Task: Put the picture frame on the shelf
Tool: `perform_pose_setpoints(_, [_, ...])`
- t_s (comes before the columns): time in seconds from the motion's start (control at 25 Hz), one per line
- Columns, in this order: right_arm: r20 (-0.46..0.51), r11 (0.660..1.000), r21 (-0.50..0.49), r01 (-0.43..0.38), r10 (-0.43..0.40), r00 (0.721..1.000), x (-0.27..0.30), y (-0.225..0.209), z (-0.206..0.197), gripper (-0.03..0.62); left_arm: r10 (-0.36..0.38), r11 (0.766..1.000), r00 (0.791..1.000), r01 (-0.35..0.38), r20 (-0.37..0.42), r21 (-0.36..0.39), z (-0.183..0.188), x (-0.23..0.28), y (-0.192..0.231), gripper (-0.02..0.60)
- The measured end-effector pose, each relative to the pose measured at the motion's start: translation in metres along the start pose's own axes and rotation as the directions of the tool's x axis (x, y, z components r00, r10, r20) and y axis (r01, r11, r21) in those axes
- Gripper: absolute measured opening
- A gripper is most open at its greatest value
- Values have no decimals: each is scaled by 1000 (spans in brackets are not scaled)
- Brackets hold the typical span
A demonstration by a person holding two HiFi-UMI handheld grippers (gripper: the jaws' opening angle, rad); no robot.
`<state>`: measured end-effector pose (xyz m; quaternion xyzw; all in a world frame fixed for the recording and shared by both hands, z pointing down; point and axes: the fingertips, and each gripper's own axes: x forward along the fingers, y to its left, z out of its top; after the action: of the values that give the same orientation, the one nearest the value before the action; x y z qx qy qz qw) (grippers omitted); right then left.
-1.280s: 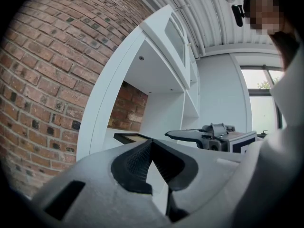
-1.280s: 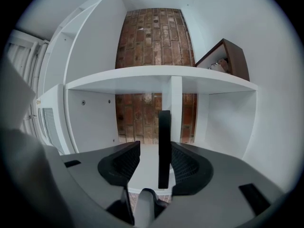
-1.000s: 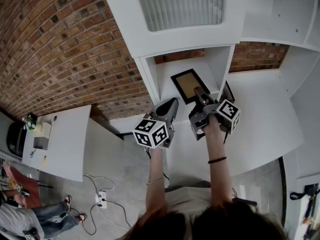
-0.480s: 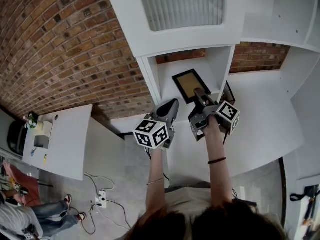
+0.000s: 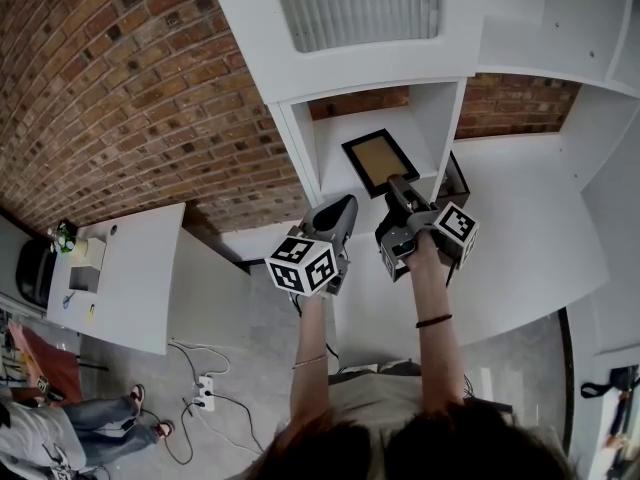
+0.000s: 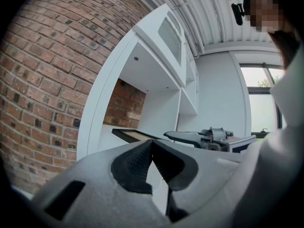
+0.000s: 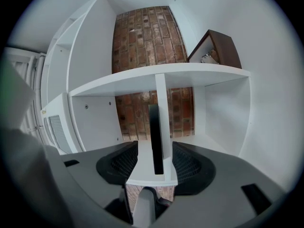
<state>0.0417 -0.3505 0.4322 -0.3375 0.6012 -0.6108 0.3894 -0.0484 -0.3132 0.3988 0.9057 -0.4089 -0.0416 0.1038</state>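
The picture frame (image 5: 378, 161), black-rimmed with a tan face, stands in the white shelf's (image 5: 300, 158) open compartment. In the right gripper view the frame (image 7: 154, 139) shows edge-on on the shelf board, between the pads with a gap on each side. My right gripper (image 5: 399, 182) is open at the frame's near edge. My left gripper (image 5: 347, 204) hangs just left of it, shut and holding nothing. The left gripper view shows the frame (image 6: 129, 135) and the right gripper (image 6: 190, 137) ahead.
A dark brown box-like frame (image 5: 456, 178) sits on the neighbouring shelf board to the right, also the dark brown frame (image 7: 216, 46) in the right gripper view. Brick wall (image 5: 130, 98) lies left. A white desk (image 5: 130, 278), floor cables (image 5: 205, 398) and a person (image 5: 60, 433) are lower left.
The head view has shifted a little. The frame stays in the compartment and both grippers keep their places.
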Motion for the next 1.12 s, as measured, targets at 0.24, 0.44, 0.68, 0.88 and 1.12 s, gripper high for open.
perform_pose_setpoints(0.24, [-26,999,31,-25,25,999,-8,-2,-10,190,6,1000,1000,-6,-2,-4,-4,-8,-5,11])
perform_pose_setpoints(0.44, [-50,998,40,-39,41,998,-15,-4,-17,190,9,1000,1000,-9,0,-8,-7,-15,-11,11])
perform_pose_setpoints(0.68, [-88,995,57,-85,90,992,-23,2,-26,174,11,1000,1000,-11,-2,-14,-11,-21,-18,11])
perform_pose_setpoints(0.88, [-108,991,53,-126,132,985,-33,7,-31,105,7,1000,1000,-7,-3,-13,-13,-28,-26,11])
perform_pose_setpoints(1.12, [-135,986,54,-158,164,977,-42,10,-38,71,11,1000,1000,-11,-3,-15,-15,-36,-33,11])
